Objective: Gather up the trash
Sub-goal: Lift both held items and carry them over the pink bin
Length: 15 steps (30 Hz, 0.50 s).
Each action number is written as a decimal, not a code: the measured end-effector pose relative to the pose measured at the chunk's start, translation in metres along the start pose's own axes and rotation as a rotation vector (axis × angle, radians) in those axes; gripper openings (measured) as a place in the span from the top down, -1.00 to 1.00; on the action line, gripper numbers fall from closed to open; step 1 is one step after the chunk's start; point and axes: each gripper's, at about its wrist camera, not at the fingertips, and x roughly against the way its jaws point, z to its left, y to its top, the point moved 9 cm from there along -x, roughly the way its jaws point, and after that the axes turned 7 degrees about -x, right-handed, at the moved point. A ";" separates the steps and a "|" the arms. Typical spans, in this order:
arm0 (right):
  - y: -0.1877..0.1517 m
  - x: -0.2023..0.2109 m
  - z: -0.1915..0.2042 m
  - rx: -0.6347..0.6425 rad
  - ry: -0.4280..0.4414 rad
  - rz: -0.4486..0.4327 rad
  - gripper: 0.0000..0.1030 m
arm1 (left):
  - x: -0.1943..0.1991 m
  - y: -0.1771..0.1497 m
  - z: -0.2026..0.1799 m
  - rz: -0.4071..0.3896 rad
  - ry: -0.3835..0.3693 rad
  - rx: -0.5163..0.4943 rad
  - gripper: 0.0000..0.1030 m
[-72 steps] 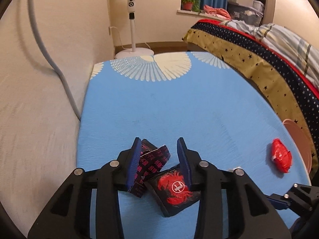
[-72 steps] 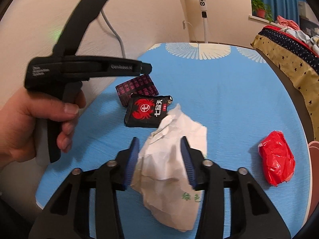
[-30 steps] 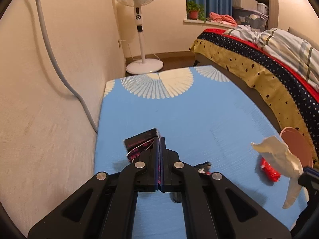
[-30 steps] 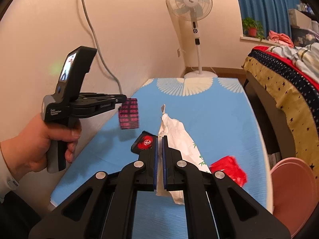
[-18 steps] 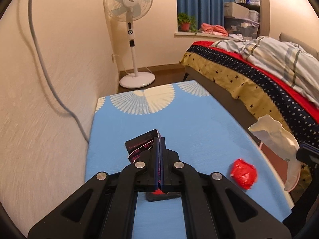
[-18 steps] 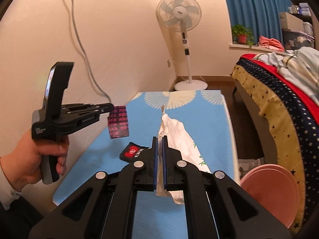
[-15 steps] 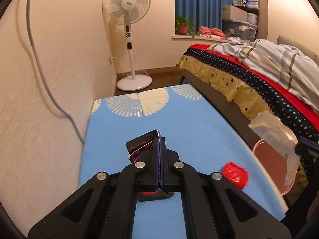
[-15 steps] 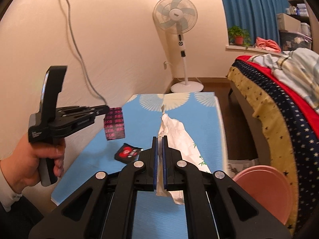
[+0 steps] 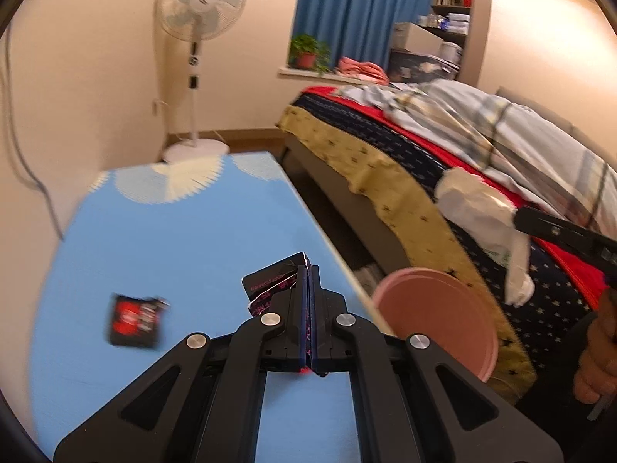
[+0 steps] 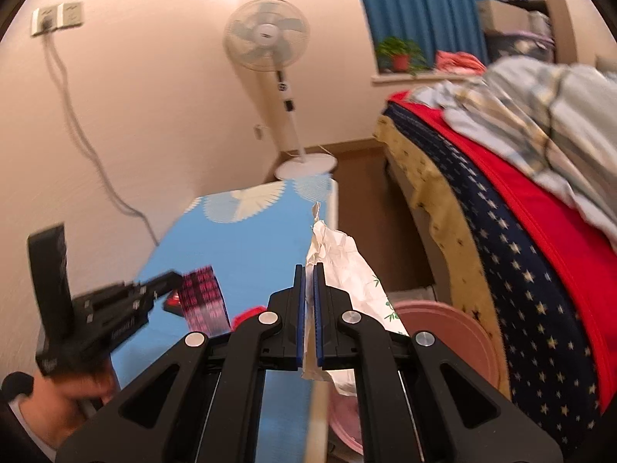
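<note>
Gripping a dark pink-printed wrapper (image 9: 270, 276) in the left claw (image 9: 307, 270), crumpled white paper (image 10: 347, 266) pinched in the right claw (image 10: 308, 270), pink bin (image 9: 435, 320) beside the table (image 9: 173, 239).

A black wrapper with pink print (image 9: 275, 278) hangs pinched at one edge, lifted off the desk at centre frame. A crumpled white paper wrapper (image 10: 347, 266) (small green marks on it) is likewise held aloft, drooping. A black packet with a red emblem (image 9: 133, 320) lies flat at lower left. The pink bin (image 9: 435, 316) stands open at lower right.
</note>
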 end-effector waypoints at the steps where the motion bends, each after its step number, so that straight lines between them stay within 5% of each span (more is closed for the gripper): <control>1: -0.004 -0.002 -0.009 -0.019 -0.010 0.006 0.92 | -0.005 -0.004 -0.010 0.003 -0.015 -0.003 0.99; 15: -0.026 -0.022 -0.076 -0.166 -0.104 0.055 0.92 | -0.055 -0.020 -0.115 0.051 -0.172 -0.128 0.99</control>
